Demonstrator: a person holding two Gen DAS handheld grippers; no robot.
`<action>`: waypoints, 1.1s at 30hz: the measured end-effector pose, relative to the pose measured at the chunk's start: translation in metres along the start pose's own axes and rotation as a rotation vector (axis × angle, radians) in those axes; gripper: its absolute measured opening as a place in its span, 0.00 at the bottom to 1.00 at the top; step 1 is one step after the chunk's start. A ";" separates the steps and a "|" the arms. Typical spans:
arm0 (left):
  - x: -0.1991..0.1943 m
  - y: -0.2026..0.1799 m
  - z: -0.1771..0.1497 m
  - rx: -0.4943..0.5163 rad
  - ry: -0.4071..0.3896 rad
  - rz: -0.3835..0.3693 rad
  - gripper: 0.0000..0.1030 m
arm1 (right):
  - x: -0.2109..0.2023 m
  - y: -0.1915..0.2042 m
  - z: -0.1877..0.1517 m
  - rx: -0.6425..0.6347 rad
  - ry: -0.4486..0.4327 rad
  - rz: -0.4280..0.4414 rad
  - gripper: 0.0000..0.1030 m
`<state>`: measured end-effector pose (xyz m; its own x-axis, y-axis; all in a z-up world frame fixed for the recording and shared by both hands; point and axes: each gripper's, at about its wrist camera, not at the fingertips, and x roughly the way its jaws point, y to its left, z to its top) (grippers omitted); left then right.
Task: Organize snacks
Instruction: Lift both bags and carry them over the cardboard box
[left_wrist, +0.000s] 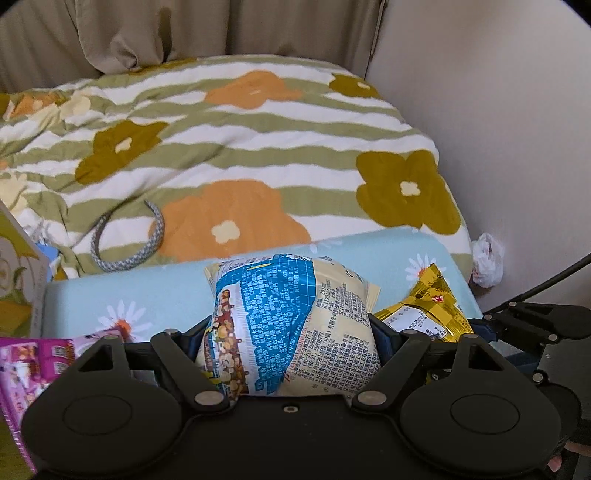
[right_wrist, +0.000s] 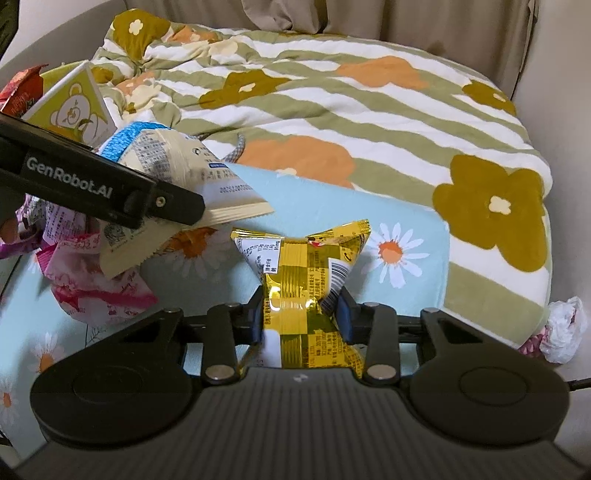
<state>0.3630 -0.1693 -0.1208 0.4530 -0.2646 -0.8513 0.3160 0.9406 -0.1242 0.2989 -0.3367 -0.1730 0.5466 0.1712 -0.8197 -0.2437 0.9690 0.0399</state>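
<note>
My left gripper (left_wrist: 290, 332) is shut on a puffy blue-and-cream snack bag (left_wrist: 291, 317), held above the light blue daisy-print surface (left_wrist: 129, 295). The same bag (right_wrist: 177, 158) and the left gripper's black arm show at the left of the right wrist view. My right gripper (right_wrist: 301, 314) is shut on a gold-yellow snack packet (right_wrist: 303, 280), squeezed at its middle. That packet also shows at the right of the left wrist view (left_wrist: 424, 314). Pink snack packets (right_wrist: 92, 284) lie at the left on the blue surface; one shows in the left wrist view (left_wrist: 29, 365).
A striped flower-print quilt (left_wrist: 258, 147) covers the bed behind. A grey headband (left_wrist: 125, 251) lies on it. A green bear-print box (right_wrist: 74, 107) stands at the left. A crumpled white plastic bag (left_wrist: 487, 258) sits by the wall at the right. Curtains hang behind.
</note>
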 end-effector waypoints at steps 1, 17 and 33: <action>-0.005 0.000 0.001 0.000 -0.011 0.002 0.81 | -0.004 0.000 0.001 -0.001 -0.007 -0.003 0.51; -0.136 0.019 -0.014 -0.087 -0.257 0.078 0.81 | -0.087 0.039 0.035 0.019 -0.149 0.038 0.51; -0.273 0.133 -0.076 -0.153 -0.439 0.164 0.81 | -0.170 0.184 0.075 0.022 -0.304 0.130 0.51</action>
<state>0.2181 0.0437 0.0563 0.8057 -0.1441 -0.5745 0.1000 0.9891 -0.1079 0.2217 -0.1741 0.0164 0.7269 0.3358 -0.5990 -0.3117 0.9386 0.1479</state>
